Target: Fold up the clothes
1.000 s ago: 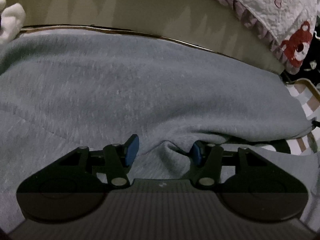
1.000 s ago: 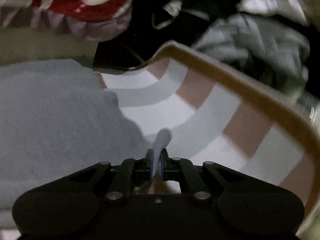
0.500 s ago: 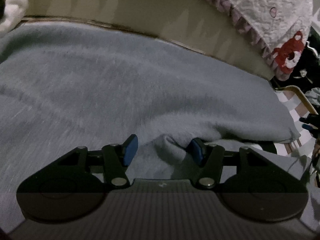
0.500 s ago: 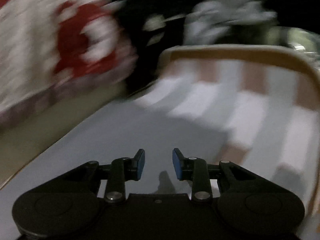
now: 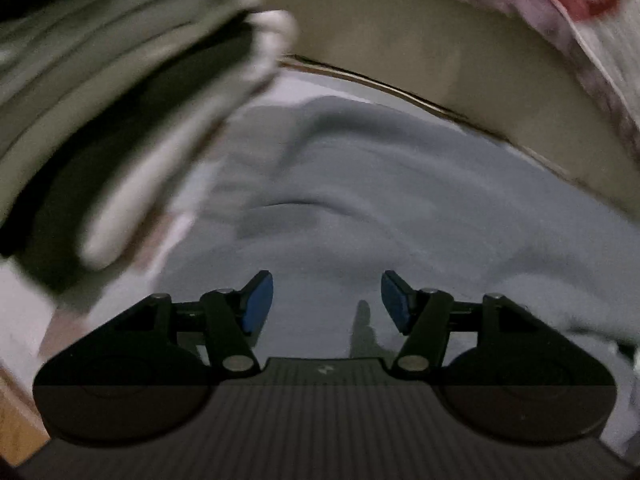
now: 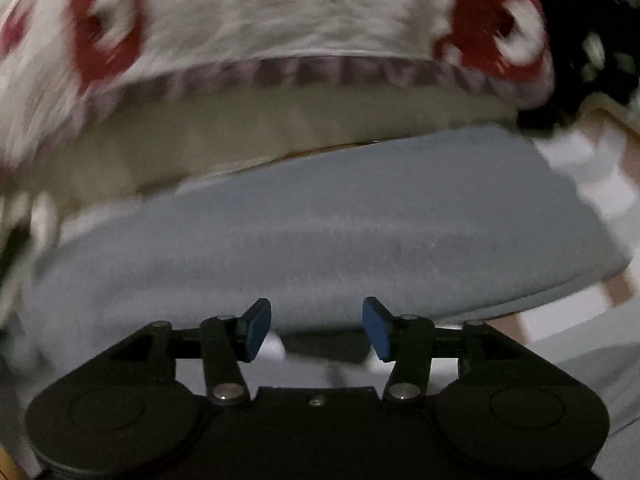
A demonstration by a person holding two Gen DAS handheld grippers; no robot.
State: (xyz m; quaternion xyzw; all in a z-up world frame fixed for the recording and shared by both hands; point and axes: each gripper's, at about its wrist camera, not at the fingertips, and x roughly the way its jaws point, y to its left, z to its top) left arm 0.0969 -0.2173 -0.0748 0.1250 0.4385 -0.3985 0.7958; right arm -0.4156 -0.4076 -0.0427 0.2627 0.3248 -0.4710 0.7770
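Stacked clothes (image 5: 120, 92) close left of grey garment (image 5: 380, 208)

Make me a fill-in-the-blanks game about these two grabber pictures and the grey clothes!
1. The left gripper has its jaws ____.
2. The pads on the right gripper are coloured ____.
3. The garment under both grippers is coloured ____.
4. The quilt behind the garment has ____ bear prints.

Missing words: open; blue; grey; red

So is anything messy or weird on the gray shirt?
A little. The gray garment has a bunched wrinkle near its middle in the left wrist view, so it isn't lying flat. Both the left gripper and right gripper are open, holding nothing. The pictures are blurry, so small flaws can't be judged.
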